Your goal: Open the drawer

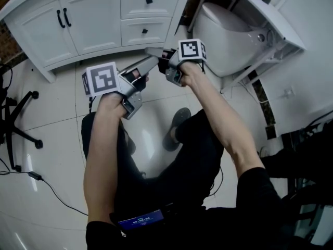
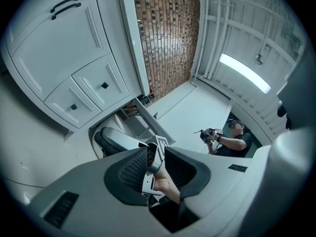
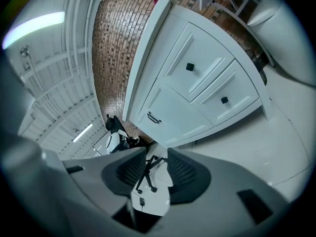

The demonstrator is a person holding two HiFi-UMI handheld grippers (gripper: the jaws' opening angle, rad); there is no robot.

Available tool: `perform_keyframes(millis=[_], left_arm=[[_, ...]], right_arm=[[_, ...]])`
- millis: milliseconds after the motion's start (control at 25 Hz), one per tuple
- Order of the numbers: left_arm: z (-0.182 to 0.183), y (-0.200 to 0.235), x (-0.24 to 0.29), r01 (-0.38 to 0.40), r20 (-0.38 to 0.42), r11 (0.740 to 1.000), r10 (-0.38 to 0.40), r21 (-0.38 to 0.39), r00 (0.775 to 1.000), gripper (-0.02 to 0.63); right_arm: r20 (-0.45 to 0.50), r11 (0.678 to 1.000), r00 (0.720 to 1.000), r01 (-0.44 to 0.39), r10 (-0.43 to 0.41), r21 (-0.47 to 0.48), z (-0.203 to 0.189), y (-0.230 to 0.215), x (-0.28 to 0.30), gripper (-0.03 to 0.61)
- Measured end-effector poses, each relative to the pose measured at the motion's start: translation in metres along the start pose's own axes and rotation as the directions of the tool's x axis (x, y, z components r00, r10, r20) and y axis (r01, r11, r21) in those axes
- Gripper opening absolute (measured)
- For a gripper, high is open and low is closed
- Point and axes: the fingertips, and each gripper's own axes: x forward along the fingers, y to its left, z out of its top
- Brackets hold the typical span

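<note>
Left gripper [image 2: 157, 166] and right gripper [image 3: 157, 171], fingers slightly apart (both empty), before the closed drawers [image 1: 145, 31].

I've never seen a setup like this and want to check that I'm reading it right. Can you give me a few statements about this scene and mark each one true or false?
1. The upper drawer and the lower drawer of the white cabinet are both shut. True.
2. The right gripper is clamped on a drawer knob. False: its jaws stand apart with nothing between them, and it is clear of the cabinet.
3. A toilet stands beside the cabinet. True.
4. The cabinet doors have round white knobs. False: they carry black bar handles.
</note>
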Motion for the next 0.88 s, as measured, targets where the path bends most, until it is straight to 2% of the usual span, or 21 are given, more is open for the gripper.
perform_keyframes(millis=[80,240,360,480,600,720,880], left_arm=[[0.003,0.005,0.003,0.007,0.01,1.0,-0.006,-0.027,1.0,0.106],[0.01,0.006,0.008,0.002,-0.007,1.0,-0.002,0.009,1.0,0.106],[0.013,0.012,0.015,0.017,0.002,0.999,-0.017,-0.032,1.0,0.106],[0.018,0.013,0.022,0.02,-0.021,1.0,-0.02,0.01,1.0,0.106],[0.02,0.023,0.027,0.026,-0.016,0.999,-0.027,-0.035,1.0,0.106],[0.029,0.03,0.033,0.024,-0.039,1.0,-0.025,-0.007,0.999,0.106],[0.04,0.046,0.043,0.018,-0.049,0.999,-0.019,-0.029,0.999,0.107]], right_arm=[[-0.004,1.0,1.0,0.004,-0.004,-0.003,0.004,-0.004,0.002,0.163],[-0.001,1.0,1.0,0.011,-0.011,0.01,0.009,-0.015,0.001,0.163],[0.0,1.0,1.0,0.02,-0.02,0.01,0.015,-0.021,0.001,0.163],[0.0,1.0,1.0,0.018,-0.018,0.014,0.018,-0.026,0.0,0.163],[0.008,1.0,1.0,0.014,-0.014,0.023,0.024,-0.031,-0.001,0.163],[0.016,1.0,1.0,0.015,-0.016,0.027,0.033,-0.038,0.0,0.163],[0.015,0.999,0.999,0.03,-0.03,0.037,0.045,-0.054,0.004,0.163]])
